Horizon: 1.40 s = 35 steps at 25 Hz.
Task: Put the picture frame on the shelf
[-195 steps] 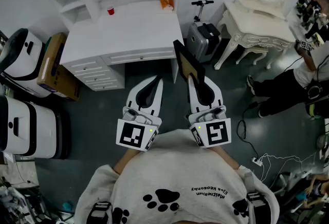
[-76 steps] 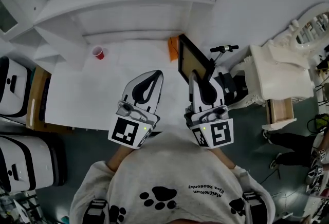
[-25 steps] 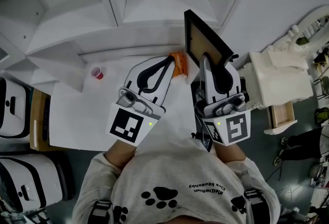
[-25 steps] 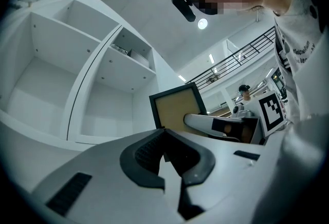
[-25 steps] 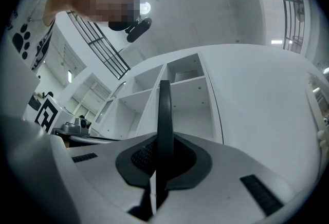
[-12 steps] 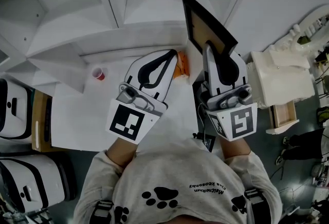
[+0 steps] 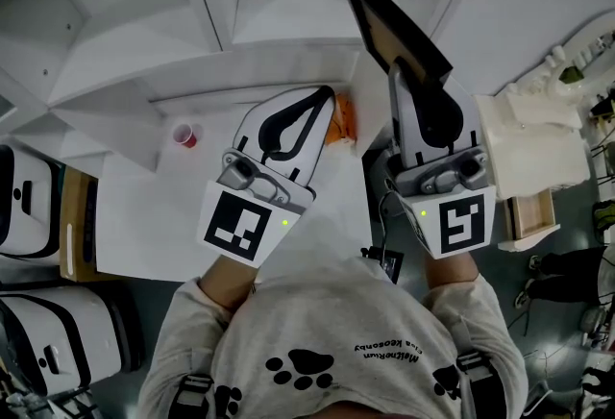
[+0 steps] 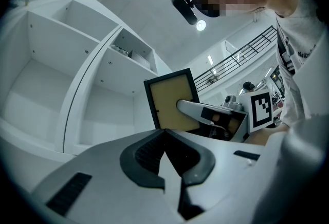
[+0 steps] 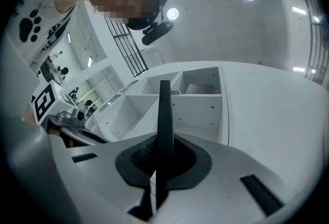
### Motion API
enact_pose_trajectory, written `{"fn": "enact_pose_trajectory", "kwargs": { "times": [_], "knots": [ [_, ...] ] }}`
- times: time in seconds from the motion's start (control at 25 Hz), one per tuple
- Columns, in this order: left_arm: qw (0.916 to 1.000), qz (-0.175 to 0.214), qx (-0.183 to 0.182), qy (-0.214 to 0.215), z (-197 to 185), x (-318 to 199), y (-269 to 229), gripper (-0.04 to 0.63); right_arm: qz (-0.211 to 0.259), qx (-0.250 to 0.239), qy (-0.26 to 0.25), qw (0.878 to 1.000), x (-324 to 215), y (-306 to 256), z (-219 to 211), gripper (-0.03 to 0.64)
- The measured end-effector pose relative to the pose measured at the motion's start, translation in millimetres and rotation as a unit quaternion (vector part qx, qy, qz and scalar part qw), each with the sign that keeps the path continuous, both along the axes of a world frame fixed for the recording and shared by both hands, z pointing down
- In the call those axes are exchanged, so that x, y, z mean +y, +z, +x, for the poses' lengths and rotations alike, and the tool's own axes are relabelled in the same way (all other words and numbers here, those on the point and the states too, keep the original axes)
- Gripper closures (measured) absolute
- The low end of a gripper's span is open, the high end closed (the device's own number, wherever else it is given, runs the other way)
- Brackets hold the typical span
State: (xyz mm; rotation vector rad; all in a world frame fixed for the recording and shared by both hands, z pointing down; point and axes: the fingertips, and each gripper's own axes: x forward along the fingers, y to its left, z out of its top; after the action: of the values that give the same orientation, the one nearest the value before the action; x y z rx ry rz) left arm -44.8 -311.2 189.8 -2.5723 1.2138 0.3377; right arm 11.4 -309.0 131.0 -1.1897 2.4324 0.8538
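Observation:
The picture frame (image 7: 389, 18) is black with a tan backing. My right gripper (image 7: 402, 73) is shut on its lower edge and holds it raised, tilted toward the white shelf unit (image 7: 288, 13) above the desk. In the right gripper view the frame (image 9: 164, 115) stands edge-on between the jaws of the gripper (image 9: 163, 159), with open shelf compartments (image 9: 198, 99) behind it. My left gripper (image 7: 322, 98) hovers over the desk, shut and empty. The left gripper view shows its closed jaws (image 8: 165, 138), the frame's tan back (image 8: 172, 99) and the shelf (image 8: 103, 89).
A red cup (image 7: 184, 135) stands on the white desk (image 7: 144, 206), and an orange object (image 7: 339, 119) lies near the left gripper's tip. A white dressing table (image 7: 538, 148) stands at right. White machines (image 7: 29, 186) and a cardboard box (image 7: 67, 234) stand at left.
My right gripper has lifted the frame higher and further forward toward the shelf. The left gripper has barely moved.

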Motion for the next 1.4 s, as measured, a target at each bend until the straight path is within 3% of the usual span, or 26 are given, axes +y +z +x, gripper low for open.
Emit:
{"fn": "enact_pose_trajectory", "kwargs": {
  "times": [0.36,0.6,0.72,0.92,1.2,1.4],
  "knots": [
    [1.0,-0.001,0.002,-0.002,-2.7,-4.3,1.5,0.577,0.031,0.062,0.02,0.997,-9.0,-4.0,-7.7,0.574],
    [1.0,-0.003,0.002,-0.002,-5.1,-7.1,3.9,0.577,0.054,0.145,0.057,0.986,-20.4,7.4,-15.1,0.575],
    [1.0,-0.003,0.003,-0.002,-5.3,-7.5,4.0,0.577,0.073,0.22,0.089,0.969,-28.5,19.0,-23.0,0.575],
    [1.0,-0.003,0.004,0.001,-4.6,-7.1,3.6,0.577,0.122,0.347,0.129,0.921,-39.8,38.8,-44.9,0.574],
    [1.0,-0.006,0.005,0.002,-4.3,-6.2,5.7,0.577,0.138,0.418,0.145,0.886,-53.0,57.2,-57.2,0.574],
    [0.9999,-0.007,0.003,0.007,-2.2,-7.5,7.0,0.577,0.142,0.451,0.156,0.867,-63.0,64.9,-61.1,0.574]
  ]
}}
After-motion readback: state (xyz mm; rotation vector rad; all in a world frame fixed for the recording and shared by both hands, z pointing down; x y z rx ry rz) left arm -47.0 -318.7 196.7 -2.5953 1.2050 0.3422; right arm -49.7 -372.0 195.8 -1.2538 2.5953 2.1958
